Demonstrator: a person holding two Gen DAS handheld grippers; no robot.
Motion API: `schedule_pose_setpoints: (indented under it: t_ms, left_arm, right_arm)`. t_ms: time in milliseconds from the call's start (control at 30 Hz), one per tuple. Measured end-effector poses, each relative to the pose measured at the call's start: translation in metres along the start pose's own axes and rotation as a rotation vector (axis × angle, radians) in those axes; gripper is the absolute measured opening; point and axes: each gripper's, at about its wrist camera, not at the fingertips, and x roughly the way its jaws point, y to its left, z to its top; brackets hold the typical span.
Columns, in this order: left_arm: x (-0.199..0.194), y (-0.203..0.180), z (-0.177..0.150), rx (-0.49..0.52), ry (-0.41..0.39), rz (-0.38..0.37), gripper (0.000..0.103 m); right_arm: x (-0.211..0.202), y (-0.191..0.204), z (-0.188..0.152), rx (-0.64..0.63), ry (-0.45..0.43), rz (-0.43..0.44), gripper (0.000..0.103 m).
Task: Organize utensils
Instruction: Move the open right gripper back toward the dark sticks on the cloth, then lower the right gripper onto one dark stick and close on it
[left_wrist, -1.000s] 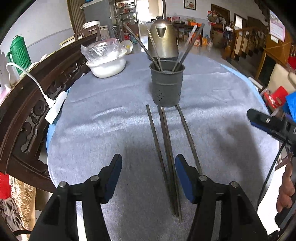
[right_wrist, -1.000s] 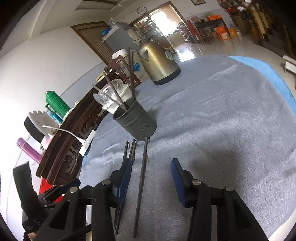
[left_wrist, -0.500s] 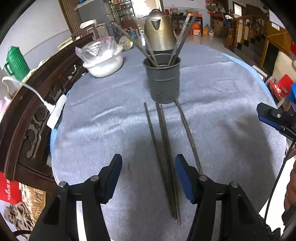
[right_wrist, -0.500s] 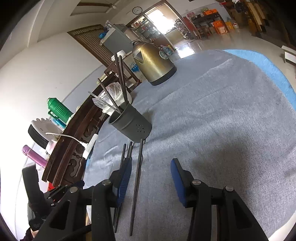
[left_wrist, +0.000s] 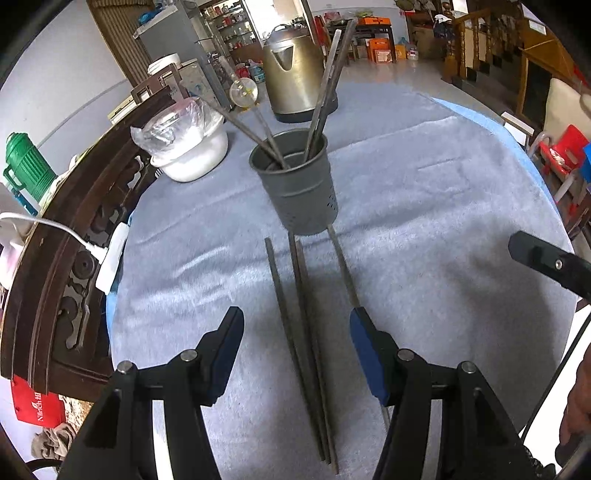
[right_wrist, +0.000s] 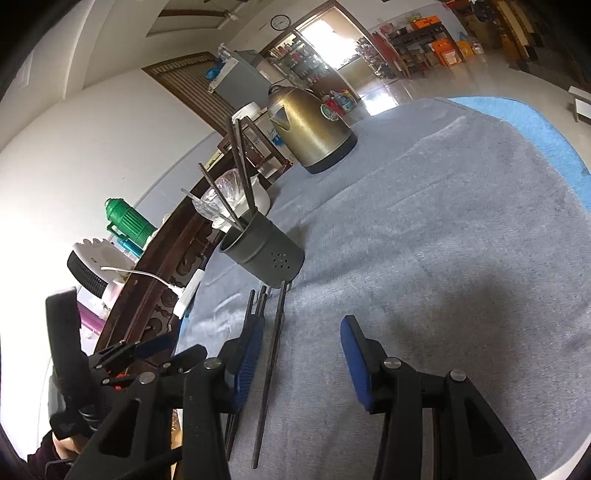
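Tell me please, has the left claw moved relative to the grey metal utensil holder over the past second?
Yes: the left claw has advanced toward the grey metal utensil holder, which now looms larger and lower.

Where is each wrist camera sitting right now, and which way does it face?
Left wrist: behind the open left gripper, facing the holder over the loose chopsticks; the right gripper shows at the right edge.
Right wrist: behind the open right gripper, tilted, facing the holder and kettle.
Both share the holder, kettle and chopsticks.

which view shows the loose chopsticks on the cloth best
The left wrist view: the chopsticks lie spread between the open left gripper, all four visible from the holder down. In the right wrist view, a finger covers most of them.
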Motion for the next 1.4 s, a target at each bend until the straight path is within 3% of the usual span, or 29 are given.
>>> schedule_pose_setpoints:
  t_ms: [300, 667, 933, 1100, 1400]
  left_arm:
    - [-0.003, 0.005, 0.006, -0.013, -0.032, -0.014, 0.061]
    - [-0.010, 0.057, -0.012, -0.095, -0.096, 0.003, 0.061]
    - [0.006, 0.102, -0.025, -0.219, -0.052, -0.116, 0.061]
    - [0.034, 0.119, -0.021, -0.268, 0.026, -0.229, 0.061]
    - [0.069, 0.124, -0.012, -0.270, 0.094, -0.287, 0.061]
  right_arm:
    - [-0.012, -0.002, 0.006, 0.008, -0.003, -0.039, 0.048]
    - [0.004, 0.041, 0.010, -0.065, 0.027, -0.064, 0.048]
    - [0.040, 0.073, 0.016, -0.089, 0.107, -0.146, 0.048]
    - [0.070, 0.084, 0.017, -0.112, 0.187, -0.213, 0.048]
    - [0.139, 0.081, 0.013, -0.093, 0.367, -0.281, 0.047]
